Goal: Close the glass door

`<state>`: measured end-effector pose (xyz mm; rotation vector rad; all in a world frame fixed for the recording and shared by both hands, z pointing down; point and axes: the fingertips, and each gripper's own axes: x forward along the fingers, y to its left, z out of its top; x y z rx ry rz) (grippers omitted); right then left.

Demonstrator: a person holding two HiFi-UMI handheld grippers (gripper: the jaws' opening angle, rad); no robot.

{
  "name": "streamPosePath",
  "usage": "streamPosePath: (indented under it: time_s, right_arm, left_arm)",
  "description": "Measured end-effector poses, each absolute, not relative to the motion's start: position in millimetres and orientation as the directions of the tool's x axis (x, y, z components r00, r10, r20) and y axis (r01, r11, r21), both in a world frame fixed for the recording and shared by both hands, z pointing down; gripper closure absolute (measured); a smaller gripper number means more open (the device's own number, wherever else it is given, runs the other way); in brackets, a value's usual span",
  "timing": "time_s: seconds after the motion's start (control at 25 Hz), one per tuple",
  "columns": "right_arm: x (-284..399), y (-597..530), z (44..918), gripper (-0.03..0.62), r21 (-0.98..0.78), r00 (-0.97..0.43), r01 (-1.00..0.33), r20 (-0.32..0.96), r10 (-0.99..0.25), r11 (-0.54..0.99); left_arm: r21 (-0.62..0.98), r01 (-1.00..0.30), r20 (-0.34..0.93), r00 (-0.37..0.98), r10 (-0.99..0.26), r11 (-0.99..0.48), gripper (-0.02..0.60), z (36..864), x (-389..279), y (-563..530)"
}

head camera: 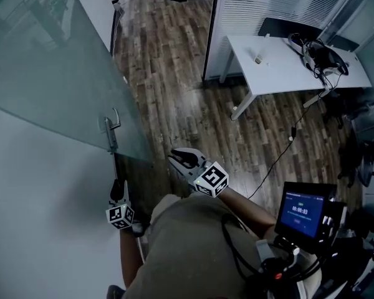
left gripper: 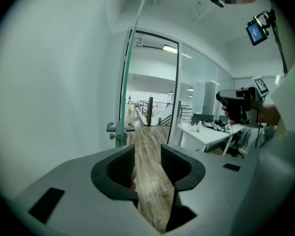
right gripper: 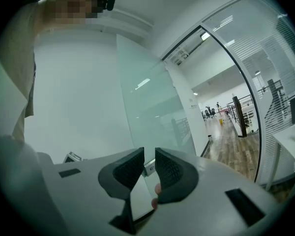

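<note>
Beside the white wall [head camera: 43,185] on the left, facing the glass door [head camera: 56,73], swung open toward that wall, with its handle [head camera: 112,128] on the near, free edge. Holding the left gripper [head camera: 116,184] low, just beneath the handle and apart from it, jaws gaping wide around nothing but a view of the wooden floor [head camera: 168,61]. Aiming that gripper almost straight along the door's thin edge, a little below and to the right of the handle. Holding the right gripper [head camera: 176,157] out on the room side of the door, near the pane but not touching, jaws parted by only a narrow slot and gripping nothing. Judging from this, being at the reaching stage, with no hold taken on the door and no part of the swing begun. Needing next, most likely, to be lifting the left jaws to the handle's bar and closing on it, or else pressing on the pane's wall-facing side, then drawing the free edge round in an arc toward the door frame. Calling also for watching the space between door and wall, and for guarding against slipping on smooth glass. Leaving the white surface [head camera: 293,67] well off to the right, seemingly outside the door's path.
</note>
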<state>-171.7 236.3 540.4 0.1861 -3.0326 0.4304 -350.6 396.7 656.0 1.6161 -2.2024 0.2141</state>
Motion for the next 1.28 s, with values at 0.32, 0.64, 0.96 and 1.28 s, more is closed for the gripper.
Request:
streamPosePath:
  time_s: [0.32,0.64,0.96,1.28]
  right_arm:
    - [-164,244,547,0.520,-0.276,-0.992,-0.108,0.099,-0.084,0.955]
    - [-196,251,533,0.520,-0.270,-0.993,-0.086,0.097,-0.061,0.959]
    - [-246,246,513,0.520,-0.262,-0.994,-0.094,0.085,-0.074,0.961]
    - [-270,229,505,0.520,-0.268,-0.988,-0.139,0.102,-0.116,0.953]
  left_arm:
    - [0.007,-0.927,0.413,-0.338,-0.846,0.374,0.399,660,-378,417]
    - [-0.007,-0.929,0.431,-0.337,-0.837,0.370,0.399,655,-407,412]
    - [-0.037,-0.959,0.473,-0.263,-0.841,0.279,0.399,664,-439,384]
    - [-0.008,-0.986,0.536,-0.143,-0.832,0.164,0.399,680,-452,360]
